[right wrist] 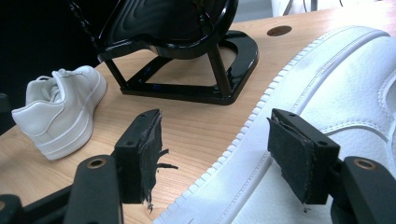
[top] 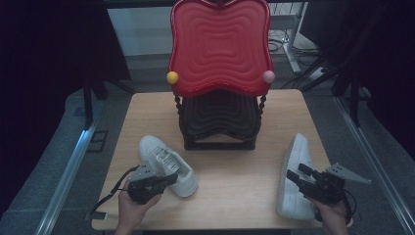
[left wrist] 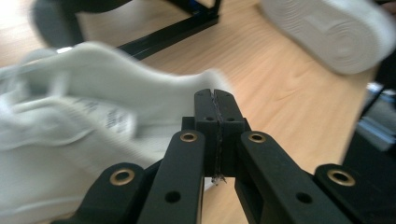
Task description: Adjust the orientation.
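Two white shoes on the wooden table [top: 235, 196]. Left shoe [top: 167, 165] stands upright on its sole near the left front of the table, toe pointing toward the far left, opening toward the near right. Right shoe [top: 295, 176] lies tipped on its side near the right edge, sole facing left toward the table centre, toe toward the far end. Left gripper [top: 171, 179], held in the person's left hand [top: 134, 203], sits just beside the heel end of the left shoe; in the left gripper view its jaws are clenched pad to pad with nothing seen between them, the blurred shoe [left wrist: 93, 135] just beyond and to their left. Cannot tell from the pictures whether the tips touch the shoe. Right gripper [top: 296, 174], in the right hand [top: 332, 215], points far-left over the side of the right shoe; in the right gripper view its jaws stand released and wide, the ribbed sole edge of the right shoe [right wrist: 336, 98] running up between them, the right jaw over the white upper. Behind the shoes, mid-table, a black stand [top: 220, 122] carries a red wavy tray [top: 220, 44] tilted upright, with a yellow ball [top: 172, 77] at its left lower corner and a pink ball [top: 268, 76] at its right
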The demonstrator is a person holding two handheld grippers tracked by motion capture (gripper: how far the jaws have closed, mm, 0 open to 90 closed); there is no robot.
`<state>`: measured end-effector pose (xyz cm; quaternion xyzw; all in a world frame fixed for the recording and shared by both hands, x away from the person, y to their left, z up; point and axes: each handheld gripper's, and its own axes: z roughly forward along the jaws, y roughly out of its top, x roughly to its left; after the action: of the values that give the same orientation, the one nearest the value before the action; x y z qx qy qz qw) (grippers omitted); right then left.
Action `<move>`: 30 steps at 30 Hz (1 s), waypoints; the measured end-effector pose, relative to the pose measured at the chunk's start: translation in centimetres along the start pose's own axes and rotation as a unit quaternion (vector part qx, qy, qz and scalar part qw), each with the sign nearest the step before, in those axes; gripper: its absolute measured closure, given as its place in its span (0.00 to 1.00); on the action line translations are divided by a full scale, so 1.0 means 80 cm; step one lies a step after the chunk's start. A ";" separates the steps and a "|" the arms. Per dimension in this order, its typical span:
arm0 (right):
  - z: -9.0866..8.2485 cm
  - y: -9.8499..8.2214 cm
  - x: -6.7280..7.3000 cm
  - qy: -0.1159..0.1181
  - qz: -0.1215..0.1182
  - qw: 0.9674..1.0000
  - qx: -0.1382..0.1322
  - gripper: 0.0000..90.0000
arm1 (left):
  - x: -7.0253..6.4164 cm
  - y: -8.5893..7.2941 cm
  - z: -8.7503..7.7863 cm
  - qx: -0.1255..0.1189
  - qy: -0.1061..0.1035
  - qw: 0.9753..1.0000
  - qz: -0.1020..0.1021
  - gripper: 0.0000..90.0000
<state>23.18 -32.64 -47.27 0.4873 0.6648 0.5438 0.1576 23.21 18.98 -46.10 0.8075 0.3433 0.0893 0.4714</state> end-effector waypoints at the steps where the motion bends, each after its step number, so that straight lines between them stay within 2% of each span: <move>1: -0.001 0.000 0.001 -0.001 0.000 1.000 -0.003 0.39 | -0.008 0.001 0.003 -0.003 -0.009 1.000 -0.001 1.00; 6: -0.004 0.001 0.000 -0.002 -0.001 1.000 -0.007 0.39 | -0.023 0.003 0.014 -0.004 -0.024 1.000 0.002 1.00; 8: -0.005 0.000 -0.001 -0.004 0.003 1.000 -0.008 0.39 | -0.036 0.005 0.027 0.003 -0.029 1.000 0.010 1.00; 9: -0.005 0.000 -0.001 -0.004 0.003 1.000 -0.008 0.39 | -0.036 0.005 0.027 0.003 -0.029 1.000 0.010 1.00; 11: -0.005 0.000 0.000 -0.004 0.002 1.000 -0.007 0.39 | -0.046 0.007 0.049 0.017 -0.033 0.999 0.011 1.00; 12: -0.004 0.000 0.000 -0.004 0.001 1.000 -0.008 0.39 | -0.046 0.007 0.049 0.017 -0.033 0.999 0.011 1.00; 13: -0.004 0.000 0.000 -0.004 0.002 1.000 -0.007 0.39 | -0.049 0.007 0.064 0.029 -0.021 0.999 0.016 1.00; 15: -0.004 0.000 0.000 -0.003 0.002 1.000 -0.007 0.39 | -0.049 0.006 0.075 0.033 -0.002 0.999 0.015 1.00; 20: -0.006 -0.001 -0.002 -0.006 0.002 1.000 -0.008 0.39 | -0.045 0.005 0.085 0.038 0.048 0.998 0.015 1.00; 30: -0.004 -0.002 0.000 -0.006 0.002 1.000 -0.007 0.39 | -0.049 0.008 0.089 0.013 0.075 0.997 0.001 1.00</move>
<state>22.86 -32.79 -47.28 0.4910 0.6590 0.5457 0.1636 23.89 11.32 -48.72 0.8048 0.3781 0.1460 0.4336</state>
